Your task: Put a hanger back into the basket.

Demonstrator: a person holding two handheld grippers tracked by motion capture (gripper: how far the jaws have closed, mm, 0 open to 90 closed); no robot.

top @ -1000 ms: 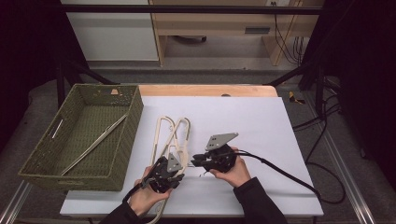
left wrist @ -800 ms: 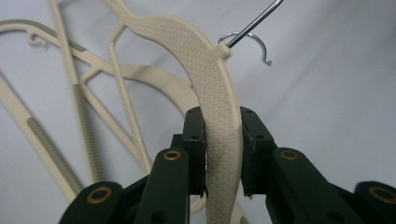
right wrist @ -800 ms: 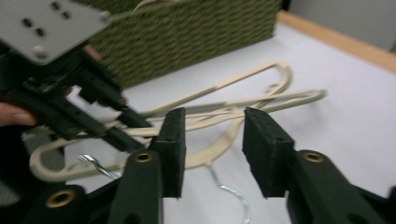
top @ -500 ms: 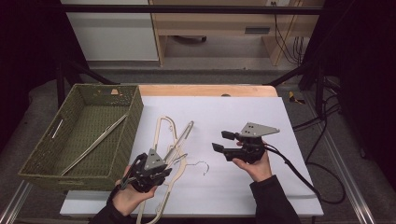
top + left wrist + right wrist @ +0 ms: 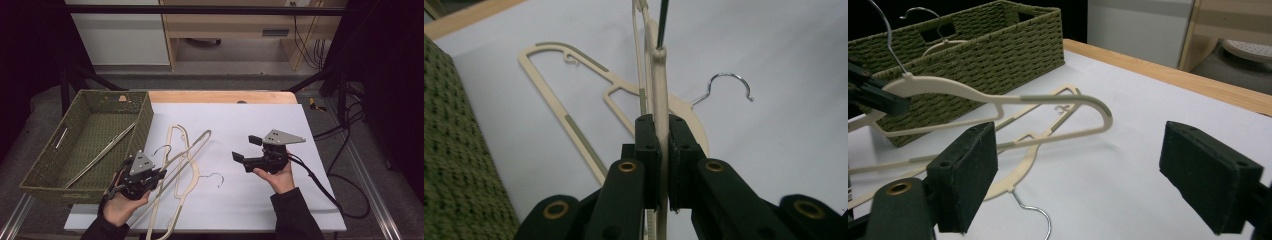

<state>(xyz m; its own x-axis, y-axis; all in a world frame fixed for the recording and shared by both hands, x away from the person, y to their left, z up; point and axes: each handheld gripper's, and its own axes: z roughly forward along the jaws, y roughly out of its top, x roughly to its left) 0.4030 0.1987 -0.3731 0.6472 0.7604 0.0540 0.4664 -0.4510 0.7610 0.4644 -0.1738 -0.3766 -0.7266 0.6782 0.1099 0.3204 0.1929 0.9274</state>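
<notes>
You have no readable text, label, brand, number or sign on anything near your fingers or beyond.

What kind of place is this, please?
Probably a lab or recording workroom: a white-topped table on a metal frame, loose cables on the floor, plain cabinets behind, dark surroundings.

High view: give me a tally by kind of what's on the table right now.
Hangers: 3 (held hanger, flat hanger, basket hanger)
Basket: 1
Hand-held grippers: 2 (left hand-held gripper, right hand-held gripper)
Total: 6
</notes>
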